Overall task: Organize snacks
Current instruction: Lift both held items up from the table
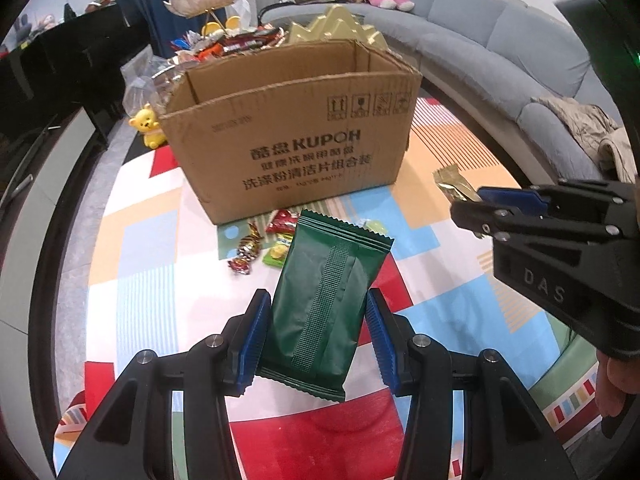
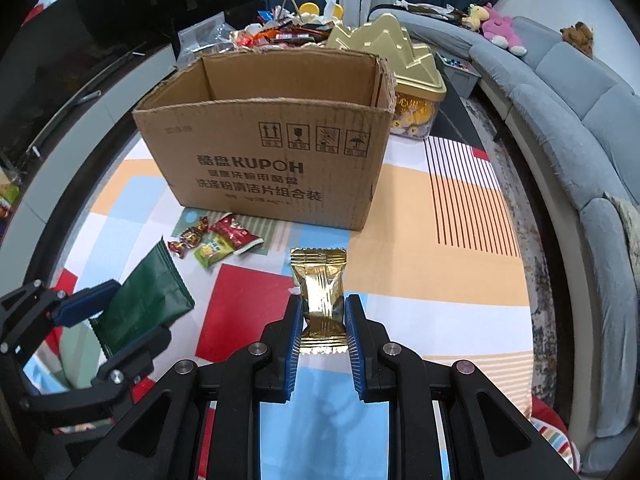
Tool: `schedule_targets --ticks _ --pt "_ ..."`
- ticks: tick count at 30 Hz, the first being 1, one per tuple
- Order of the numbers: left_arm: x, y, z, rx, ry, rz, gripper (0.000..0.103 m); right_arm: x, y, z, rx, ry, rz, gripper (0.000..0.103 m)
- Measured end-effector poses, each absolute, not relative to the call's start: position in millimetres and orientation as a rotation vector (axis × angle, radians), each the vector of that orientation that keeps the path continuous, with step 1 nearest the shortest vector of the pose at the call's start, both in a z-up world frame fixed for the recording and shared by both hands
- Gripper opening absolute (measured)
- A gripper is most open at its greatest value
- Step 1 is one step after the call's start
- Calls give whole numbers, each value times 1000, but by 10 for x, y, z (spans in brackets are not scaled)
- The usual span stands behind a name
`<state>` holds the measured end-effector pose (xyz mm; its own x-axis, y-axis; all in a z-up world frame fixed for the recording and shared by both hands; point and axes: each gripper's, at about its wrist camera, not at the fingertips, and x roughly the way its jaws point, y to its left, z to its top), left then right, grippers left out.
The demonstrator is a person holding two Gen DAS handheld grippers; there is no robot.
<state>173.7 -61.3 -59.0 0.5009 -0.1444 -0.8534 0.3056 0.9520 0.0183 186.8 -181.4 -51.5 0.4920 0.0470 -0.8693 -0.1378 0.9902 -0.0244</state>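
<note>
Two packets are held and three small sweets lie loose on the desk before one open brown cardboard box. The left tongs are clamped on a dark green matte foil packet with zigzag ends and a ribbed seam. The right tongs are clamped on a shiny gold foil sweet packet. The loose ones: a striped twist-wrapped candy, a red sachet, a yellow-green sachet. The box's inside is hidden by its near wall.
</note>
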Motion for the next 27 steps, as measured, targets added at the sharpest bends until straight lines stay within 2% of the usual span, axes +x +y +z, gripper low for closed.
schedule_targets --ticks 27 --pt "1883 -345 -11 93 910 -197 48 1876 -1695 28 -83 945 138 23"
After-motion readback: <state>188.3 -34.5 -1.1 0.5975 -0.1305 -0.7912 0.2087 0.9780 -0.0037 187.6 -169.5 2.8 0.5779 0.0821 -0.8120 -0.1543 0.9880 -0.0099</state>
